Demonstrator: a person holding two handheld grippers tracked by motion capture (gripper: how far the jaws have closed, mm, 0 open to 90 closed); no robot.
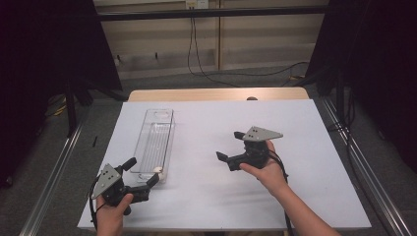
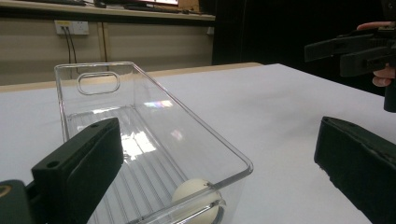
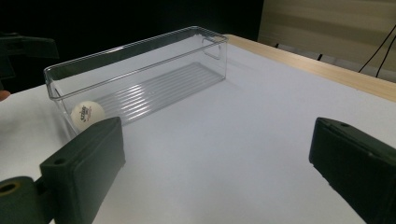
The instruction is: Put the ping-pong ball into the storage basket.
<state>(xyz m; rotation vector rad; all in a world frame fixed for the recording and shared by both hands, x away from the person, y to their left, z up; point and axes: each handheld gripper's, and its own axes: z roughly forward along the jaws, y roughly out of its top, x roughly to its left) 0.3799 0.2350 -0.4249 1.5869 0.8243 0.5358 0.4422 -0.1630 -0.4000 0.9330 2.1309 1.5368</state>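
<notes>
A lab-like recording booth: black curtains [image 1: 44, 59], a metal frame rail [image 1: 211, 14], and a white-topped table [image 1: 295, 196].

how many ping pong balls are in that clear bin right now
1. A white ball lies inside the clear bin, at the end nearest the left gripper. No others seen through its walls.

A desk [image 1: 275, 196] with a white top fills the middle of the high view, a strip of pale wood [image 1: 216, 94] showing along its far edge. A long, clear plastic bin [image 1: 156, 142] rests directly on the white surface, left of centre, its length running from the near side toward the far side. A handle slot is cut into its far end wall. A white ball [image 1: 157, 170] lies inside at the bin's near end.
</notes>
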